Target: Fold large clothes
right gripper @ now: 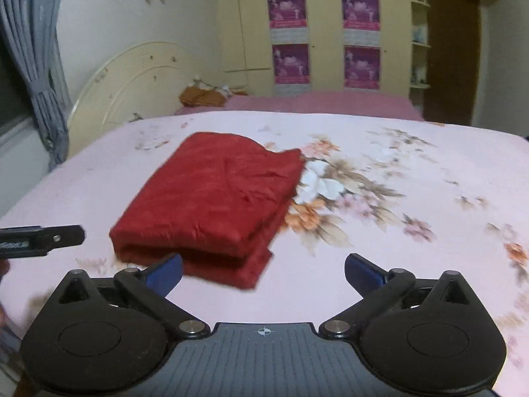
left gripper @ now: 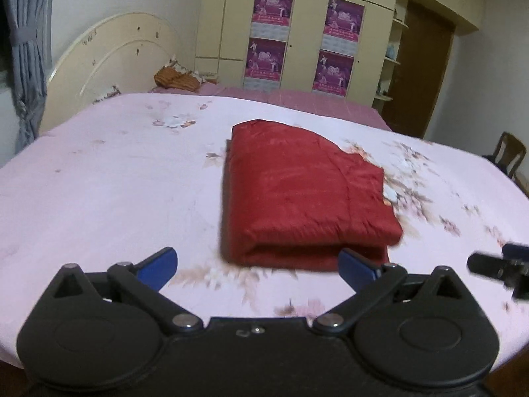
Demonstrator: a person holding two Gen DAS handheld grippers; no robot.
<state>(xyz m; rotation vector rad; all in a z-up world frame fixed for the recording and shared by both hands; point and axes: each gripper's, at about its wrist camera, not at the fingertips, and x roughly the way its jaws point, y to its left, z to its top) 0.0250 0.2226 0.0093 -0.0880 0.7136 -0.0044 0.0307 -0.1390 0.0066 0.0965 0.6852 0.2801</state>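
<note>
A red garment (left gripper: 297,195) lies folded into a thick rectangle on the pink floral bed sheet (left gripper: 99,198). It also shows in the right wrist view (right gripper: 215,205). My left gripper (left gripper: 258,266) is open and empty, just short of the garment's near folded edge. My right gripper (right gripper: 263,273) is open and empty, near the garment's near right corner. The right gripper's tip shows at the right edge of the left wrist view (left gripper: 496,264). The left gripper's tip shows at the left edge of the right wrist view (right gripper: 43,236).
A cream headboard (left gripper: 109,66) stands at the far left, with a grey curtain (left gripper: 26,49) beside it. A brown bundle (left gripper: 175,79) lies at the bed's far end. Wardrobes with purple posters (left gripper: 271,33) line the back wall. A wooden chair (left gripper: 509,155) stands right.
</note>
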